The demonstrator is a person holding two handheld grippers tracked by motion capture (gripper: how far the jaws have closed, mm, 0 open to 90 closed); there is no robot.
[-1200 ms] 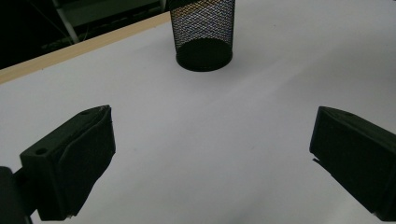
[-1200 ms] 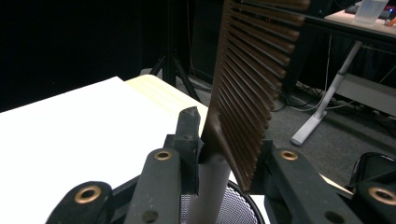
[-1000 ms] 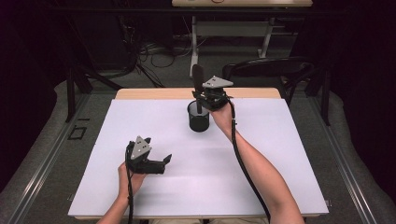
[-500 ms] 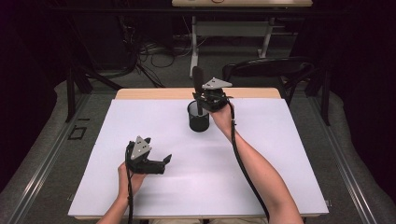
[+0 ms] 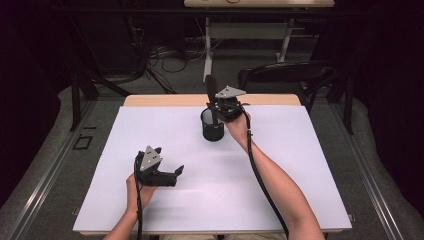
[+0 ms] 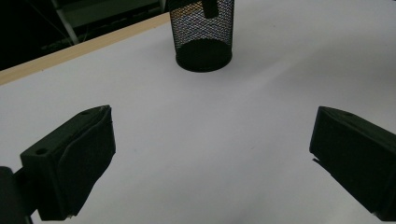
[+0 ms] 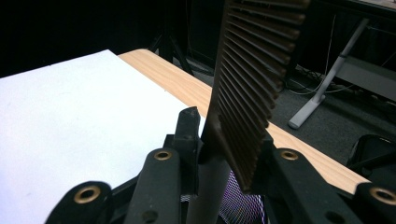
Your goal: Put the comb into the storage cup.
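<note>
A black mesh cup [image 5: 213, 129] stands on the white table top [image 5: 150, 125], toward the far edge; the left gripper view looks at the same cup [image 6: 203, 39]. My right gripper [image 5: 216, 106] hangs just above the cup's rim and is shut on a dark ribbed brush [image 5: 210, 86] that stands upright. In the right gripper view the ribbed brush [image 7: 252, 88] rises between the jaws of that gripper [image 7: 224, 144], and its pale handle runs down into the cup [image 7: 240, 198]. My left gripper [image 5: 170, 161] rests low on the near left of the table, open, nothing between its pads [image 6: 84, 158].
The wooden table edge [image 5: 165, 100] runs along the far side. Behind it stand a black chair [image 5: 285, 75] and a desk frame with cables [image 5: 245, 35] on the floor. White table surface stretches between the two grippers.
</note>
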